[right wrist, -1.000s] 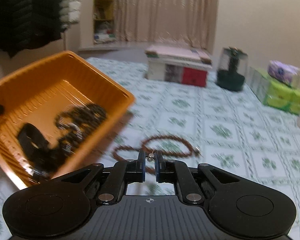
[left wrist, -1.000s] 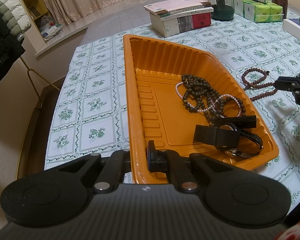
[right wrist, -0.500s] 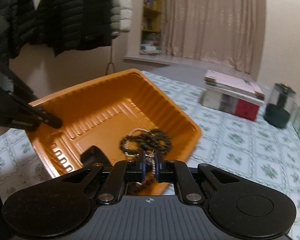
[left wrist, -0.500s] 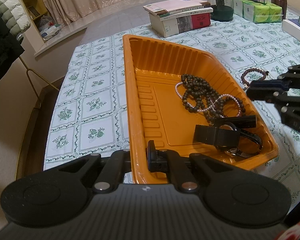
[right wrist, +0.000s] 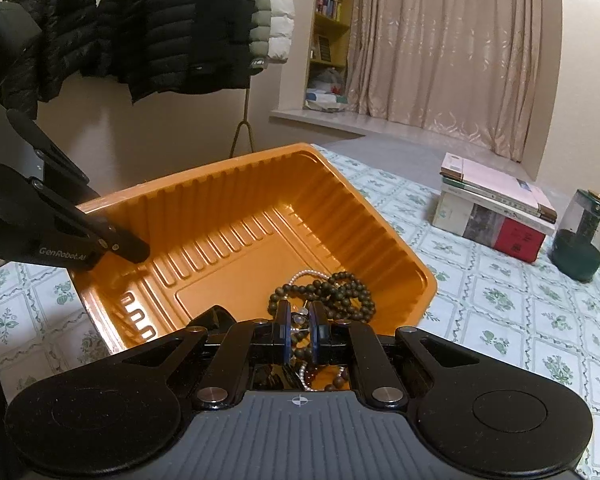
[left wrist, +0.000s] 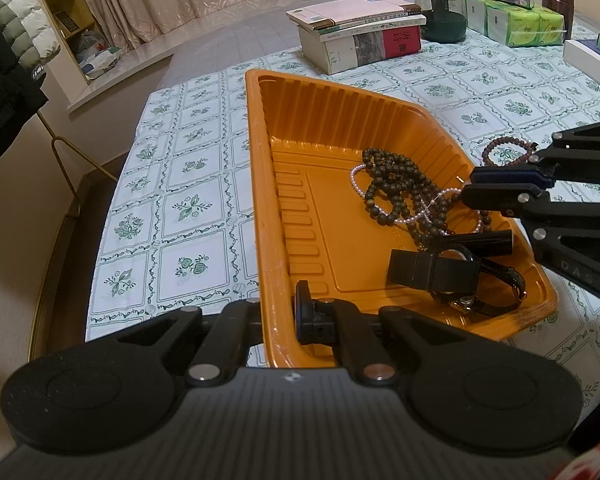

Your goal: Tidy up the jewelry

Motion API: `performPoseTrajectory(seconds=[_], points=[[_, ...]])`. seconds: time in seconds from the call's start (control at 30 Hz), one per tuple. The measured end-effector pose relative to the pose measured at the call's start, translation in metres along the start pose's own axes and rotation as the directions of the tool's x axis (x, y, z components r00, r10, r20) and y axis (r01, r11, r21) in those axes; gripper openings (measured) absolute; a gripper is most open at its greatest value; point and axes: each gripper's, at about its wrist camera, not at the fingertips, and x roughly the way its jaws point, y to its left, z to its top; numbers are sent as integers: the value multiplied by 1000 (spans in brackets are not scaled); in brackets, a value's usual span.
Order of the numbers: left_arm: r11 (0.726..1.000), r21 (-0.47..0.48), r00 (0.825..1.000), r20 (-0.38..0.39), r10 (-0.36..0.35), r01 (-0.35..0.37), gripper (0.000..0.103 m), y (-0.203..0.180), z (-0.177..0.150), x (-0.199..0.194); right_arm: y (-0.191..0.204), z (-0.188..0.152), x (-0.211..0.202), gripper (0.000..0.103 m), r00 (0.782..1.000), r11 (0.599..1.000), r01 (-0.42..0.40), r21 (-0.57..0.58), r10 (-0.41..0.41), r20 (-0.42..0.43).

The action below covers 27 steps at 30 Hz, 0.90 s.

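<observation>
Inside the orange tray (left wrist: 300,208), dark bead strands (left wrist: 396,184) tangle with a pearl string (left wrist: 358,178) beside a black watch (left wrist: 460,276). Over its right side the right gripper (right wrist: 299,326) pinches a reddish bead bracelet (left wrist: 502,150) that trails onto the tablecloth (left wrist: 188,208). Meanwhile the left gripper (left wrist: 278,312) clamps the tray's near wall.

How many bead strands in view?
3: dark strand and pearl strand tangled in the orange tray; reddish-brown strand pinched by the right tool, trailing onto the tablecloth outside. Others may hide underneath.
</observation>
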Motion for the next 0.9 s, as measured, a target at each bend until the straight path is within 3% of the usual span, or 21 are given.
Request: performPoseTrajectory(seconds=[0.4,0.6,0.9], points=[[1000,0,1000,0,0,0,4,1,0,0,-1,2,4,10,1000,1000,-1,10,2,-22],[1000,0,1000,0,0,0,4,0,0,0,-5,1,1,19,1000,1000,2,26,-2,-17],[1000,0,1000,0,3,-3,4,1,0,1,-26,-7,-10,20,998,996,65,63,-64,-15]])
